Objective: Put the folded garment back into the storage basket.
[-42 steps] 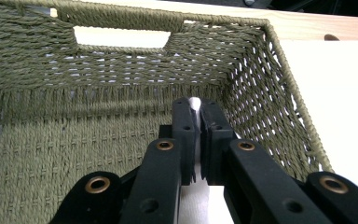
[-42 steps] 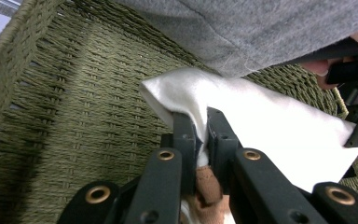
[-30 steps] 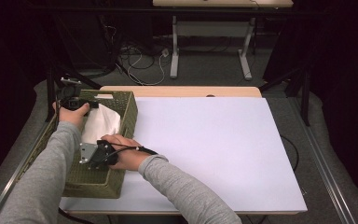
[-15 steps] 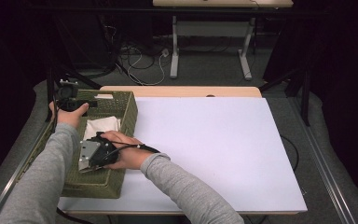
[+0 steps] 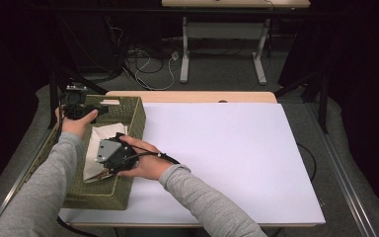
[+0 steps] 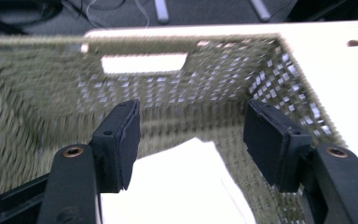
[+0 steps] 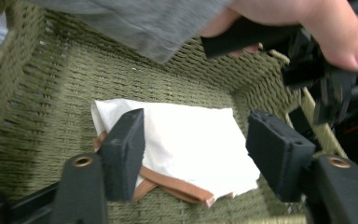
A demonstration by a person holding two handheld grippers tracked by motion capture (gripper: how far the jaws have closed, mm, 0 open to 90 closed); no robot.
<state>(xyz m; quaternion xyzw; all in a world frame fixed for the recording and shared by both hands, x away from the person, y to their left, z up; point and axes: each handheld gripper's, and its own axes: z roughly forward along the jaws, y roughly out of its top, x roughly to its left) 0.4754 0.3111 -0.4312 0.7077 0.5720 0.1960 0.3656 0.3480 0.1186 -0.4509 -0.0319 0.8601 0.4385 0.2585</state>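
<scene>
A green woven basket (image 5: 139, 117) stands at the table's left side. In it lies a folded white cloth (image 5: 97, 144) with a brown trim. My left gripper (image 5: 98, 108) is at the basket's far end and my right gripper (image 5: 103, 158) over its middle. Both pairs of jaws have just been opening. In the left gripper view the left gripper (image 6: 191, 126) is open, and the cloth (image 6: 182, 182) lies below it, clear of the pads. In the right gripper view the right gripper (image 7: 196, 140) is open above the cloth (image 7: 186, 135), which rests on the basket's floor (image 7: 51, 88).
The white tabletop (image 5: 227, 158) stretches to the right of the basket, with a wooden strip (image 5: 192, 96) along its far edge. Beyond it are desk legs and cables on the floor. The person's other hand (image 7: 317, 28) shows at the upper right of the right gripper view.
Both grippers have opened and let go of the cloth, which was bunched up between them and now lies flat in the basket. The right hand has drawn back a little.
</scene>
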